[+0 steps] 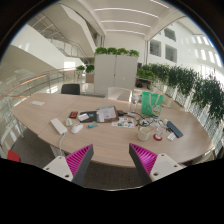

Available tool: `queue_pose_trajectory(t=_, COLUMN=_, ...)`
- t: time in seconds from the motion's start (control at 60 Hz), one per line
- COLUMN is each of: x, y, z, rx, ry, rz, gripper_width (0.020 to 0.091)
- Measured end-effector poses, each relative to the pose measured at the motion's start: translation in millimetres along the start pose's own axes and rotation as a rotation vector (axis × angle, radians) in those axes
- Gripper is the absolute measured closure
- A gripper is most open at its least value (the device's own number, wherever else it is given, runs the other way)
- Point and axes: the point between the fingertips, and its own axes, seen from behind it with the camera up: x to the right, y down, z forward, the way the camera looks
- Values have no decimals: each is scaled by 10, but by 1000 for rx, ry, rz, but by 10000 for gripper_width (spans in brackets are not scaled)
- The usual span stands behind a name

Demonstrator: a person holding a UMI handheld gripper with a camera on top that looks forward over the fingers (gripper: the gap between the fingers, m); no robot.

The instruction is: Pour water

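The gripper is seen held high above a long wooden table, its two pink-padded fingers spread apart with nothing held between them. Beyond the fingers, at about one o'clock, a green jug-like container is found standing on the table's far side. A laptop is noted at twelve o'clock, a white keyboard-like object at eleven. Cluttered small items are scattered near one o'clock, and white cabinets topped with plants are visible behind.
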Motion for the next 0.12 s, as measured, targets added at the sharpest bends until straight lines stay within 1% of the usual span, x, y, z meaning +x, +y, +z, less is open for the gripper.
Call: queue_pose_trajectory(t=0.117, x=173, y=25, z=-40, rx=9, ry=9, rz=33, gripper_width=274)
